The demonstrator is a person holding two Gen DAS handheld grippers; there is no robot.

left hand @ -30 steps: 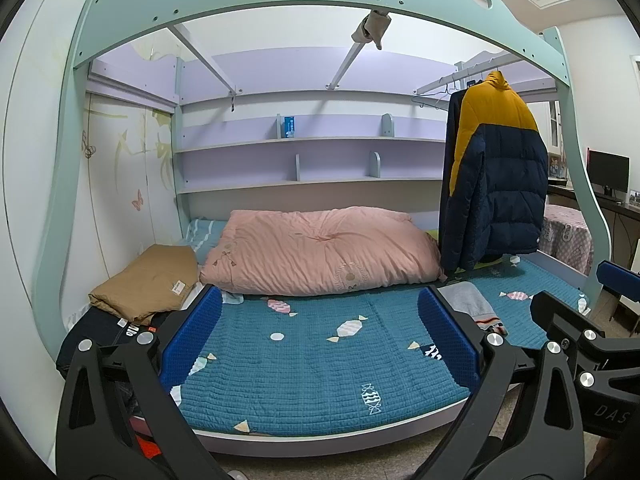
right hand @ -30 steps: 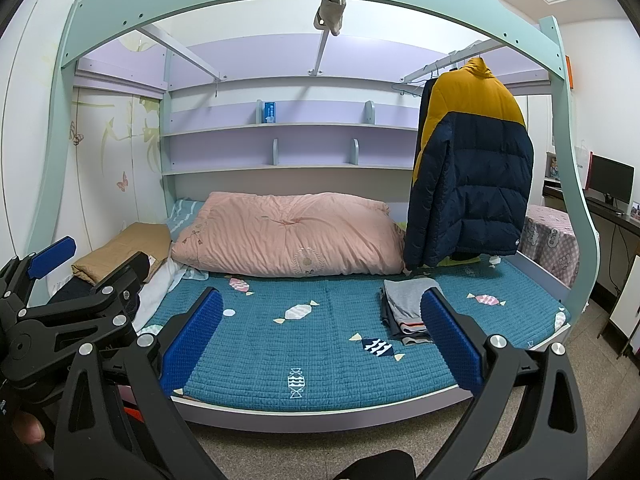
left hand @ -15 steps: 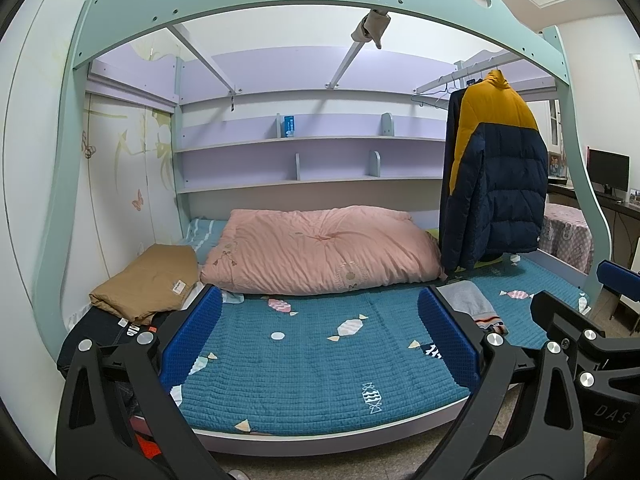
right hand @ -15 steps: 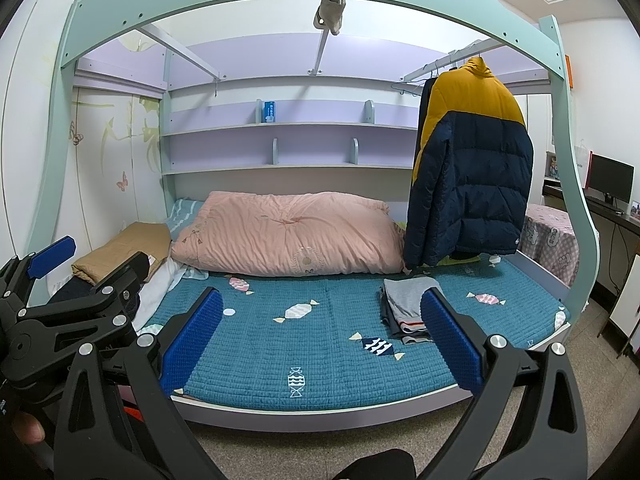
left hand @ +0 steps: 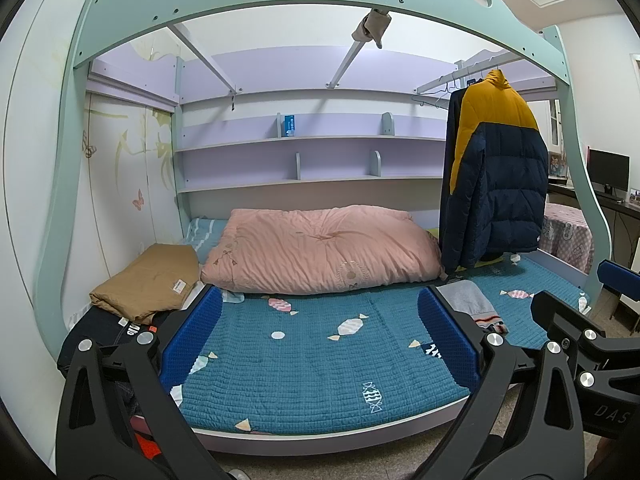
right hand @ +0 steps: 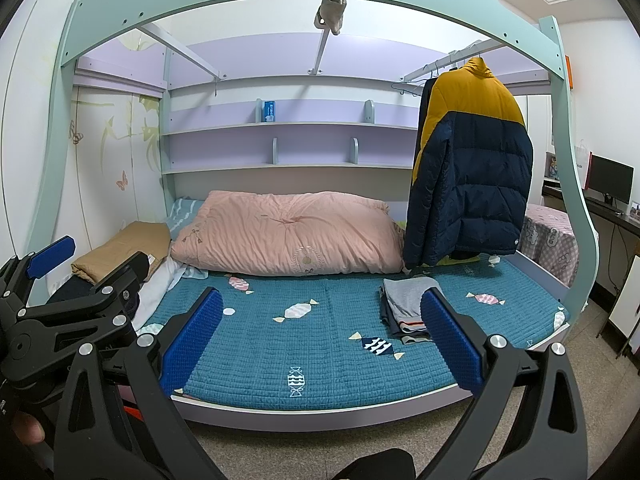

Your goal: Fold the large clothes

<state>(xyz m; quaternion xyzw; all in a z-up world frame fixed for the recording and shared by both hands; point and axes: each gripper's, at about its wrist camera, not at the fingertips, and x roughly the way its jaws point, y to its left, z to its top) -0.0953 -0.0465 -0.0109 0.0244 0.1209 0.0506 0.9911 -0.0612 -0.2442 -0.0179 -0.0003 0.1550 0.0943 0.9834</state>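
A yellow and navy puffer jacket (left hand: 494, 172) hangs from a rail at the right end of the bed; it also shows in the right wrist view (right hand: 470, 168). A small folded pile of grey clothes (right hand: 404, 306) lies on the teal bed cover (right hand: 312, 340) below it, seen too in the left wrist view (left hand: 470, 306). My left gripper (left hand: 320, 340) is open and empty in front of the bed. My right gripper (right hand: 320, 336) is open and empty, beside the left one, also short of the bed.
A pink duvet (left hand: 324, 250) lies along the back of the bed. A folded tan garment (left hand: 148, 280) and dark clothes (left hand: 96, 332) sit at the left end. Purple shelves (left hand: 312, 160) line the wall. A desk with a monitor (right hand: 610, 180) stands at right.
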